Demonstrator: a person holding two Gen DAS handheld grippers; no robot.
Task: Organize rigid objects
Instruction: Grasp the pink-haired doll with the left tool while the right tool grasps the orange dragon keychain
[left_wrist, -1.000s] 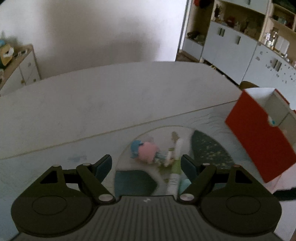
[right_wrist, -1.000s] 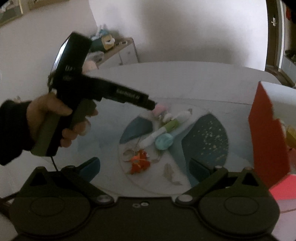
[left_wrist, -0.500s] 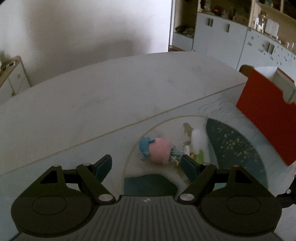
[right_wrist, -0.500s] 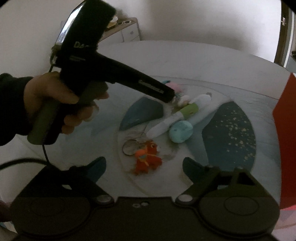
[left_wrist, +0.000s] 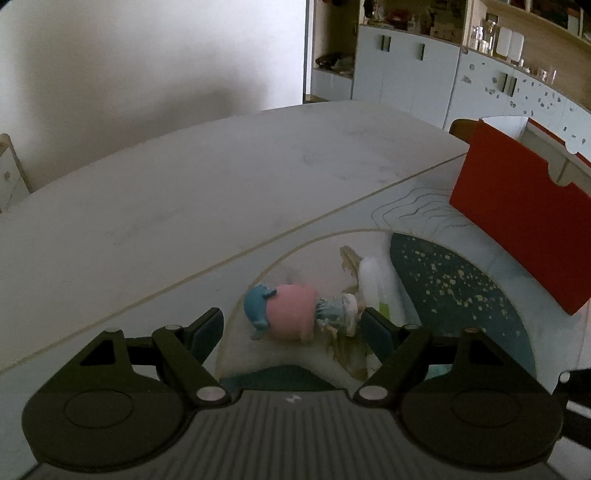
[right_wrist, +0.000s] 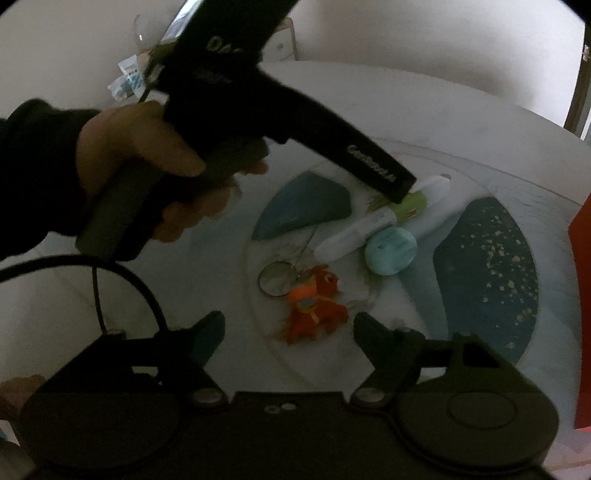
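Observation:
A pink figurine with a blue cap (left_wrist: 291, 314) lies on its side on the printed mat (left_wrist: 461, 280). My left gripper (left_wrist: 291, 330) hangs just above it, open, with the figurine between the fingertips and untouched. An orange-red keychain toy (right_wrist: 314, 310) with a metal ring (right_wrist: 277, 282) lies in front of my right gripper (right_wrist: 290, 330). Those jaws are closing, the toy's lower end is between them, and the pads do not touch it. A white and green tube (right_wrist: 384, 218) and a teal round piece (right_wrist: 390, 250) lie farther back.
A red open box (left_wrist: 517, 221) stands on the mat at the right, and its edge (right_wrist: 581, 295) shows in the right wrist view. A hand (right_wrist: 140, 162) holds the left tool's black body (right_wrist: 295, 122) above the white table (left_wrist: 184, 192). Cabinets (left_wrist: 406, 74) stand behind.
The left gripper came down and closer to the pink figurine, which now sits between its fingers. The right gripper sank toward the orange toy and its fingers drew inward.

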